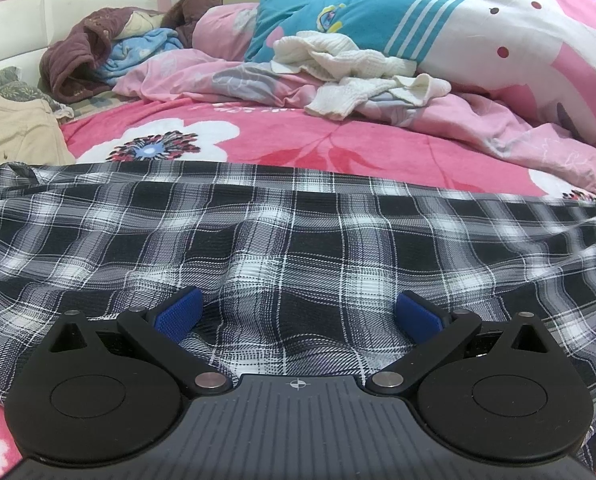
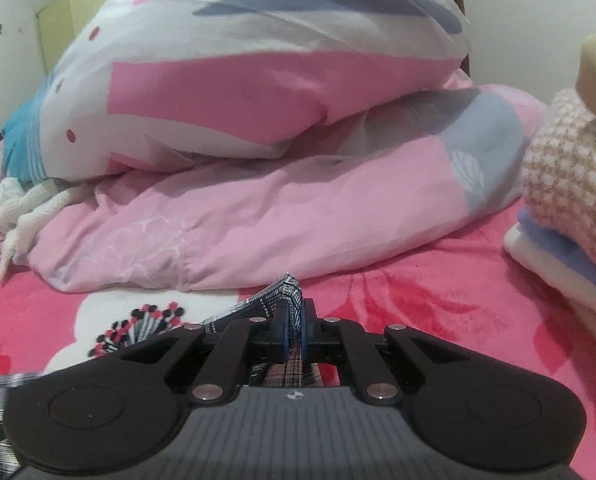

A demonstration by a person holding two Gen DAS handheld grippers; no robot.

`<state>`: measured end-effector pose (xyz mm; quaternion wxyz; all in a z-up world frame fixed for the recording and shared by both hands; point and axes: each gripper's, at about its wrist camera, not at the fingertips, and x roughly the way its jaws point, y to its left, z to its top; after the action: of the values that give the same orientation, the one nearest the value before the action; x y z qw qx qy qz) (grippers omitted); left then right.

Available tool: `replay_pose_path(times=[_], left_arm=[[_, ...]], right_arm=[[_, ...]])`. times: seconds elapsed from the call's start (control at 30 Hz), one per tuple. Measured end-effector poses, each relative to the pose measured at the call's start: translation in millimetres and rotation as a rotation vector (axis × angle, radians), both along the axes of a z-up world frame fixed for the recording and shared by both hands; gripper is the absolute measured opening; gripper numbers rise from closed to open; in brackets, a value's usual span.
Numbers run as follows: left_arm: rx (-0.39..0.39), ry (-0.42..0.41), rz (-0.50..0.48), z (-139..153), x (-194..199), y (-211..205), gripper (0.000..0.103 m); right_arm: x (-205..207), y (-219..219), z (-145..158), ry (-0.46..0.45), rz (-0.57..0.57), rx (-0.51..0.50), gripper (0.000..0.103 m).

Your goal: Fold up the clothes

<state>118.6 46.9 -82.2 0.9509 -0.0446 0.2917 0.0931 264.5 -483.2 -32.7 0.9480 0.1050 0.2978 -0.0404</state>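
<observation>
A black-and-white plaid shirt (image 1: 282, 236) lies spread across the pink flowered blanket (image 1: 282, 140) in the left wrist view. My left gripper (image 1: 298, 312) rests low on it, open, its blue pads (image 1: 180, 314) wide apart with rumpled cloth between them but not pinched. In the right wrist view my right gripper (image 2: 294, 330) is shut on a corner of the plaid shirt (image 2: 288, 294), which sticks up past the pads above the blanket (image 2: 398, 304). More plaid cloth trails off at the lower left.
A heap of pink and white duvets (image 2: 258, 128) fills the back of the bed. A white knitted garment (image 1: 350, 68) lies on them. Folded clothes (image 2: 570, 208) are stacked at the right. A maroon jacket (image 1: 86, 56) and a beige garment (image 1: 14, 128) lie at the left.
</observation>
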Motion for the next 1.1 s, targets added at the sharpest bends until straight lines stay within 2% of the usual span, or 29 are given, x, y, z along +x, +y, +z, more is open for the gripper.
replay_pose_path(times=[0.17, 0.23, 0.33, 0.4, 0.47, 0.57, 0.67, 0.7, 0.8, 0.83, 0.87, 0.93, 0.97, 1.1], left_arm=[[0.003, 0.001, 0.000, 0.0, -0.2, 0.4, 0.103], [0.004, 0.001, 0.000, -0.1, -0.2, 0.1, 0.103], [0.004, 0.001, 0.001, 0.0, -0.1, -0.5, 0.103], [0.005, 0.001, 0.001, 0.1, 0.0, -0.6, 0.103], [0.005, 0.001, 0.001, 0.1, 0.0, -0.7, 0.103], [0.005, 0.002, 0.001, 0.1, 0.1, -0.7, 0.103], [0.005, 0.002, 0.001, 0.1, 0.3, -0.9, 0.103], [0.006, 0.002, 0.001, 0.1, 0.3, -1.0, 0.103], [0.007, 0.004, 0.000, -0.4, 0.5, -1.4, 0.103], [0.007, 0.004, 0.000, -0.6, 0.4, -1.4, 0.103], [0.006, 0.005, -0.001, -0.6, 0.3, -1.1, 0.103], [0.005, 0.006, -0.001, -1.0, 0.1, -0.9, 0.103], [0.005, 0.006, -0.001, -1.1, 0.6, -1.1, 0.103], [0.006, 0.008, -0.002, -1.3, 0.2, -1.2, 0.103]], right_arm=[[14.4, -2.1, -28.4, 0.085, -0.034, -0.017, 0.005], [16.3, -6.5, -35.5, 0.101, -0.065, -0.001, 0.008], [11.5, -21.7, -32.4, 0.101, -0.180, 0.032, 0.019], [3.4, -30.9, -24.9, 0.088, -0.238, 0.041, 0.019], [-9.3, -29.3, -12.2, 0.054, -0.204, 0.028, 0.019], [-31.3, -11.0, 3.9, 0.029, -0.041, 0.050, 0.019], [-45.5, 8.5, 1.3, 0.069, 0.131, 0.092, 0.019], [-47.2, 9.7, -5.1, 0.102, 0.136, 0.084, 0.019], [-48.1, -4.7, -28.5, 0.210, 0.023, 0.040, 0.018], [-52.2, -20.5, -29.6, 0.206, -0.057, 0.074, 0.012], [-59.3, -37.0, -27.6, 0.185, -0.136, 0.125, 0.014], [-81.5, -55.9, -15.3, 0.146, -0.256, 0.124, 0.016], [-93.9, -58.4, -8.7, 0.130, -0.266, 0.131, 0.016], [-142.9, -49.7, 14.6, 0.077, -0.161, 0.208, 0.016]])
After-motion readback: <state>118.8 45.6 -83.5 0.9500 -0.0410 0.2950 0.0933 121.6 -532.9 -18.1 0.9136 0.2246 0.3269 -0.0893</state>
